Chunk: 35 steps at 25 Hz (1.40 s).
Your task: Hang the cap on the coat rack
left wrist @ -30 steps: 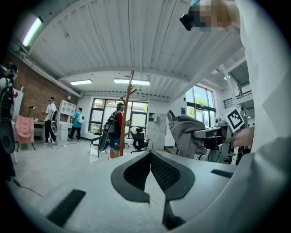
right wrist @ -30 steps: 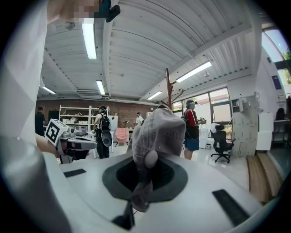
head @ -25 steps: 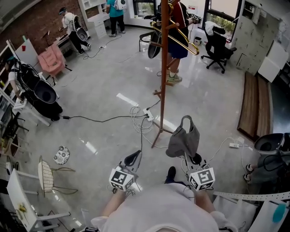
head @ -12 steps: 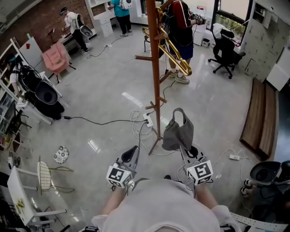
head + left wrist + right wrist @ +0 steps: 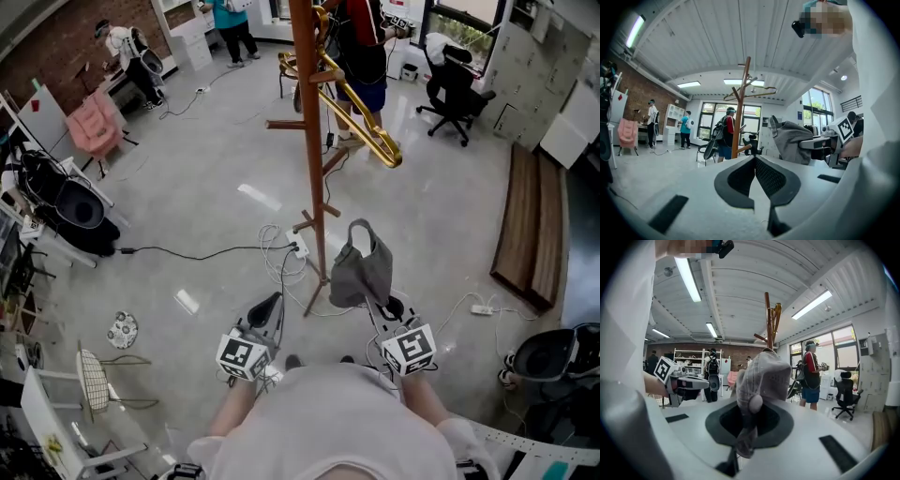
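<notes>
A grey cap [image 5: 359, 270] hangs from my right gripper [image 5: 377, 305], whose jaws are shut on its cloth; the right gripper view shows the cap [image 5: 763, 376] filling the space ahead of the jaws. The wooden coat rack [image 5: 308, 141] stands just ahead and slightly left of the cap, with brown pegs and a gold hanger bar [image 5: 361, 98]; its pole [image 5: 739, 108] also shows in the left gripper view. My left gripper [image 5: 267, 314] is at the lower left of the rack's base, shut and holding nothing.
White cables and a power strip [image 5: 300, 247] lie on the floor by the rack's feet. A person [image 5: 361, 47] stands behind the rack. An office chair [image 5: 448, 89] is at the back right, a wooden bench [image 5: 530, 234] at the right, and strollers [image 5: 66, 202] at the left.
The rack has come nearer and now stands closer in front of both grippers. The cap stays in the right gripper, now beside the rack's lower pole.
</notes>
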Each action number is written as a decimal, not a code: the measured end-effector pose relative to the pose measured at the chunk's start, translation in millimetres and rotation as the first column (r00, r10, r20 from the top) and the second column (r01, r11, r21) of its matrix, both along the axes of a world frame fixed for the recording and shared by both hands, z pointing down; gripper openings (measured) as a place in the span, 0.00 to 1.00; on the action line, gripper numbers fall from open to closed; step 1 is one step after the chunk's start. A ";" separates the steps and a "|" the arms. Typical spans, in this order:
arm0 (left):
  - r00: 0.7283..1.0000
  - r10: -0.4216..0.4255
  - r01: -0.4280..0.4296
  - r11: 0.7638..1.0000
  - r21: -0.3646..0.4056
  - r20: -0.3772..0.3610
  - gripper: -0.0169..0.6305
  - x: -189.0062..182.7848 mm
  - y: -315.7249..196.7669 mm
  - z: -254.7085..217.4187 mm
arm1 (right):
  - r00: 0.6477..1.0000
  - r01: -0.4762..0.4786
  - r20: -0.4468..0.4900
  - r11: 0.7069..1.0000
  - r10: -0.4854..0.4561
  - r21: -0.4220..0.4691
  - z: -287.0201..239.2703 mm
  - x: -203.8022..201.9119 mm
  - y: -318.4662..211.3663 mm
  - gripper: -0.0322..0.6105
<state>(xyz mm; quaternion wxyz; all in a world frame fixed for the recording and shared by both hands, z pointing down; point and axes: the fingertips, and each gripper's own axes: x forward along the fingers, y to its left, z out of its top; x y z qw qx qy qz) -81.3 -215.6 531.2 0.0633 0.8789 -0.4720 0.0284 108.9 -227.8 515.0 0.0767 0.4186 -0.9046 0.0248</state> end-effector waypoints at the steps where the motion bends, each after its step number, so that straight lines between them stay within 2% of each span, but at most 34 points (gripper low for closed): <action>1: 1.000 0.010 -0.010 1.000 0.002 0.001 0.04 -1.1 -4.8 -1.0 | 1.000 -0.004 -0.001 1.000 0.004 -0.006 1.2 -2.1 -1.7 0.08; 6: 0.999 0.038 -0.038 0.999 -0.003 -0.010 0.04 -4.6 -18.4 -0.9 | 1.000 -0.028 -0.002 0.999 0.028 -0.034 9.4 -7.0 -13.5 0.08; 10: 0.999 0.036 -0.036 0.999 -0.014 -0.022 0.04 -14.0 -20.0 2.1 | 0.999 -0.029 -0.039 0.998 0.027 -0.047 19.6 -14.1 -28.7 0.08; 20: 0.999 -0.018 0.017 0.999 -0.034 -0.028 0.04 -39.2 -21.0 5.8 | 0.992 -0.040 -0.120 0.993 0.026 -0.110 70.0 -30.8 -91.9 0.08; 29: 0.998 -0.048 0.047 0.998 -0.049 -0.028 0.04 -54.1 -14.9 10.6 | 0.992 -0.084 -0.116 0.968 0.058 -0.235 126.6 -40.0 -122.7 0.08; 35: 0.998 -0.058 0.056 0.996 -0.064 -0.022 0.04 -60.1 -13.2 14.7 | 0.982 -0.083 -0.186 0.966 0.037 -0.244 146.2 -54.2 -141.0 0.08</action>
